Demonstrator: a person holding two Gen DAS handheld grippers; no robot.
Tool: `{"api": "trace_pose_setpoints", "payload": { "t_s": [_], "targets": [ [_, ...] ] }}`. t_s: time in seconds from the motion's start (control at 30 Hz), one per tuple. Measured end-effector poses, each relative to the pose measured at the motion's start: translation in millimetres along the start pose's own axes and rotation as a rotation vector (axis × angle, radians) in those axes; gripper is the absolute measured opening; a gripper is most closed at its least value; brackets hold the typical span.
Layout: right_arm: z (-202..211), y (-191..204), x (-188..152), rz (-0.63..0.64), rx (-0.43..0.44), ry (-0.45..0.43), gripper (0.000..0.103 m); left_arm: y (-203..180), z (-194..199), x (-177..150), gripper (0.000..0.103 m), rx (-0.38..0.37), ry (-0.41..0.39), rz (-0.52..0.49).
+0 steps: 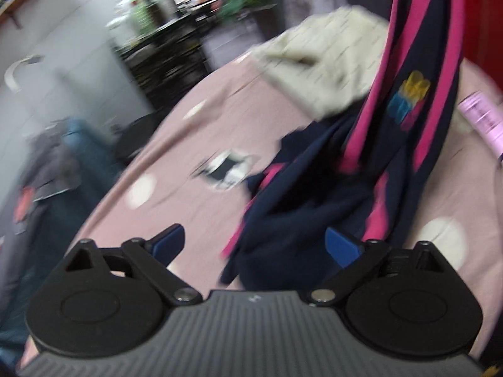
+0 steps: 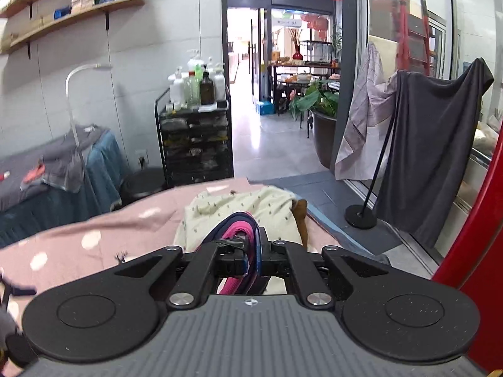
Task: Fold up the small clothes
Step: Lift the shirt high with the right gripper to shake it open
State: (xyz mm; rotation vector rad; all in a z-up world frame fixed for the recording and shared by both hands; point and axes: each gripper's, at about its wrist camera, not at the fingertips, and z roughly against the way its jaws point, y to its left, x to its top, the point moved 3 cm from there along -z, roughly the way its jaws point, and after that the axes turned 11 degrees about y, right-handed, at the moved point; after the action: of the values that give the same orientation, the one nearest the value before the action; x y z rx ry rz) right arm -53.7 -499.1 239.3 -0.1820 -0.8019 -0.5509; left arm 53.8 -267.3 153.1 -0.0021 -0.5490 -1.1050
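Pink polka-dot bedsheet [image 1: 201, 132] below; our right gripper [image 2: 250, 259] pinches the navy-and-pink striped garment [image 1: 393, 132], left gripper [image 1: 254, 245] wide open, empty—we should grab the hanging hem.

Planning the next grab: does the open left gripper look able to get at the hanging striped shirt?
Probably yes. The left gripper is open, and the striped shirt, held up by the right gripper, hangs just ahead of its fingers with nothing between them.

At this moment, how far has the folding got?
Nothing looks folded yet. In hand: the right gripper is shut on the striped garment, which hangs bunched onto the pink sheet; the left gripper is open near it. Left: spreading and folding it, and the crumpled cream garment.
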Motion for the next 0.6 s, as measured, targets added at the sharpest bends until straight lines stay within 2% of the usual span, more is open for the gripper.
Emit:
{"api": "trace_pose_setpoints", "payload": {
  "t_s": [0.13, 0.17, 0.2, 0.27, 0.37, 0.5, 0.53, 0.57, 0.6],
  "targets": [
    [-1, -8, -4, -0.03, 0.004, 0.027, 0.007, 2, 11, 15, 0.096, -0.139, -0.036, 0.028],
    [-2, -8, -5, -0.031, 0.0, 0.032, 0.007, 1, 10, 17, 0.091, -0.172, -0.03, 0.041],
    [-4, -9, -7, -0.031, -0.002, 0.035, 0.007, -5, 7, 20, 0.079, -0.196, -0.018, 0.051],
    [-7, -9, -10, -0.03, -0.003, 0.043, 0.007, -19, -1, 24, 0.063, -0.22, 0.026, 0.059],
    [-12, -13, -15, -0.056, -0.001, 0.073, 0.007, -46, -17, 26, 0.062, -0.285, 0.073, 0.003],
    [-16, -16, -17, -0.074, -0.006, 0.098, 0.007, -73, -29, 29, 0.063, -0.307, 0.075, -0.044],
    [-17, -17, -18, -0.077, -0.007, 0.1, 0.007, -77, -37, 30, 0.062, -0.292, 0.086, -0.049],
    [-17, -17, -18, -0.08, -0.005, 0.102, 0.007, -80, -44, 32, 0.055, -0.262, 0.101, -0.052],
    [-17, -16, -19, -0.08, -0.002, 0.106, 0.007, -83, -52, 32, 0.03, -0.227, 0.123, -0.057]
  ]
}}
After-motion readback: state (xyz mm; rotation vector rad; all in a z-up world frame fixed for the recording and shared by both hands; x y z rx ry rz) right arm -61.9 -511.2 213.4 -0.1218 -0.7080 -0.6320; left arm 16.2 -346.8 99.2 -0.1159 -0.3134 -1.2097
